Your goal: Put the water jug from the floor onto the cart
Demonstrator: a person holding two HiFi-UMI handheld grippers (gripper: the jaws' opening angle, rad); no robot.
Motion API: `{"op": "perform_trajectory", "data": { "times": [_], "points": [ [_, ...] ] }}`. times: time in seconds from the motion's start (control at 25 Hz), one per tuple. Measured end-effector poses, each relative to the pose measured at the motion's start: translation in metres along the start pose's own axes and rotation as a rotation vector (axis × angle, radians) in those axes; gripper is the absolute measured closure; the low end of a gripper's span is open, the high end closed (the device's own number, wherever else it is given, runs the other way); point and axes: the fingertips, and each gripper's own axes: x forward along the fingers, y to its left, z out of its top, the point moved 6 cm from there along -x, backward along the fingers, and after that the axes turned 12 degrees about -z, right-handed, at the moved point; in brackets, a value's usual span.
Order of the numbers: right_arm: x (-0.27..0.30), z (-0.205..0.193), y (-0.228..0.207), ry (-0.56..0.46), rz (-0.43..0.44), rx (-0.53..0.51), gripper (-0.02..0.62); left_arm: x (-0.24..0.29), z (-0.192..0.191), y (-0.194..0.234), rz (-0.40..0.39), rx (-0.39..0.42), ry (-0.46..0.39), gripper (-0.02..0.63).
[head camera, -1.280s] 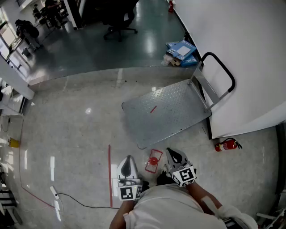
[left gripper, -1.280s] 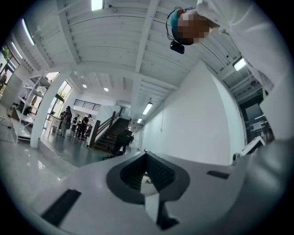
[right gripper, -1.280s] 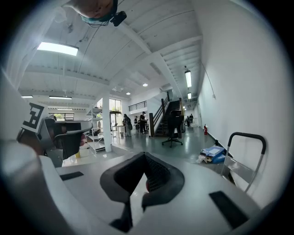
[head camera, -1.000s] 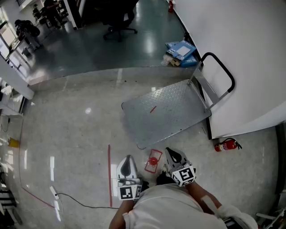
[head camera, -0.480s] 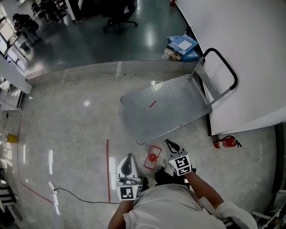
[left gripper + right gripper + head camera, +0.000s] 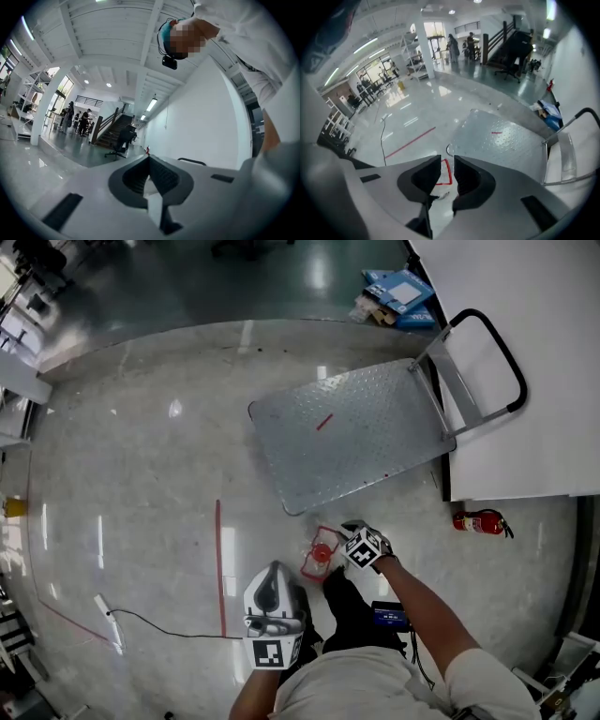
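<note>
The water jug [image 6: 321,555], clear with a red cap and a red handle frame, stands on the floor just in front of the cart's near corner. The cart [image 6: 352,442] is a grey metal platform with a black push handle [image 6: 497,352]. My right gripper [image 6: 351,529] points steeply down beside the jug's right side. Its jaws are opening, and the red handle [image 6: 446,169] shows in the gap between them [image 6: 447,161], with no pad pressing on it. My left gripper [image 6: 273,570] is held level to the jug's near left, shut and empty [image 6: 149,160].
A red fire extinguisher [image 6: 478,521] lies by the white wall [image 6: 534,381] to the right. Blue boxes [image 6: 398,292] sit beyond the cart. A red floor line [image 6: 219,568] and a cable [image 6: 141,620] run at the left. An office chair [image 6: 123,140] and people stand far off.
My right gripper has dropped toward the jug and tipped steeply downward, and its jaws have parted. The left gripper has sunk a little. The head view has tilted further down.
</note>
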Motion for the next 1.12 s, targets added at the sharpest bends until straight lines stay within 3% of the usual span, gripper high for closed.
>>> {"op": "perform_trajectory", "data": {
  "times": [0.16,0.36,0.52,0.88,1.0,1.12],
  "points": [
    [0.061,-0.032,0.019,0.152,0.064,-0.096,0.476,-0.004,-0.02,0.012,0.012,-0.019,0.023,0.603],
    [0.116,-0.054,0.025,0.214,0.07,-0.195,0.476,-0.007,-0.052,0.021,0.027,-0.038,0.069,0.603],
    [0.147,-0.067,0.031,0.246,0.082,-0.254,0.474,-0.011,-0.08,0.029,0.033,-0.07,0.11,0.603],
    [0.185,-0.088,0.034,0.286,0.096,-0.257,0.477,-0.002,-0.106,0.04,0.043,-0.094,0.13,0.603],
    [0.19,-0.092,0.036,0.286,0.094,-0.289,0.548,0.0,-0.11,0.041,0.052,-0.107,0.139,0.603],
    [0.185,-0.09,0.041,0.262,0.095,-0.314,0.553,0.001,-0.11,0.042,0.056,-0.104,0.131,0.603]
  ]
}}
